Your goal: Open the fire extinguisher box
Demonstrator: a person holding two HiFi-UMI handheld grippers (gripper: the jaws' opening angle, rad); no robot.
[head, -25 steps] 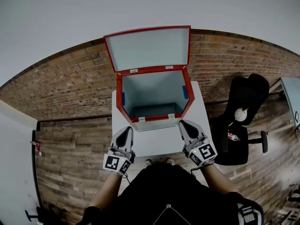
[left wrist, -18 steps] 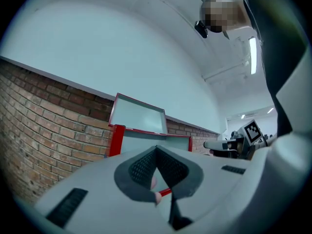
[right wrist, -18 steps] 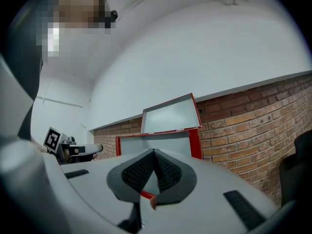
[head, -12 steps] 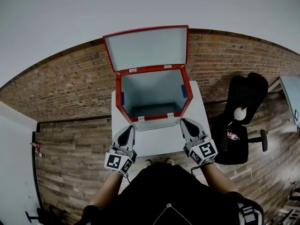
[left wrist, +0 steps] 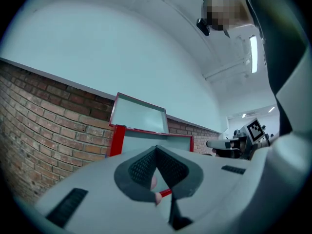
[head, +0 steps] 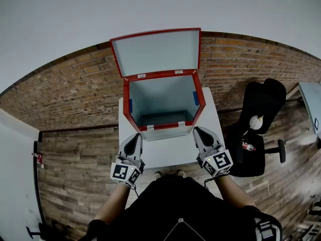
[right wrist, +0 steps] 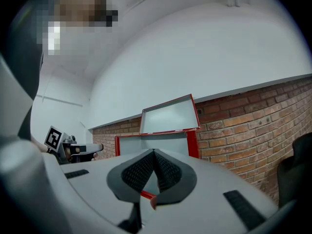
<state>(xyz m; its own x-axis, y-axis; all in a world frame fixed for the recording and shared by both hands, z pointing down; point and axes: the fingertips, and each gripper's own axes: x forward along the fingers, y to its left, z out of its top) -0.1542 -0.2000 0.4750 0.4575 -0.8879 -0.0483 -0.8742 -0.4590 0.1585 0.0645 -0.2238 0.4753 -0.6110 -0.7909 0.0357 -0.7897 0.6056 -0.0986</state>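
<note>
On the table (head: 165, 154): red box (head: 163, 95) stood open, lid (head: 156, 50) raised upright.
Box floor: near part hidden behind the front wall.
Left gripper (head: 134, 138): clenched shut, holding nothing, near the box front.
Right gripper (head: 198, 132): clenched shut, holding nothing, near the front right corner.
Gripper views: jaws hid the lower part of the box.
Chair (head: 261, 114): objects on it too small to identify.

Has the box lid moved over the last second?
No. The lid stands open as before, its top right corner at the same spot by the brick wall's upper edge.
</note>
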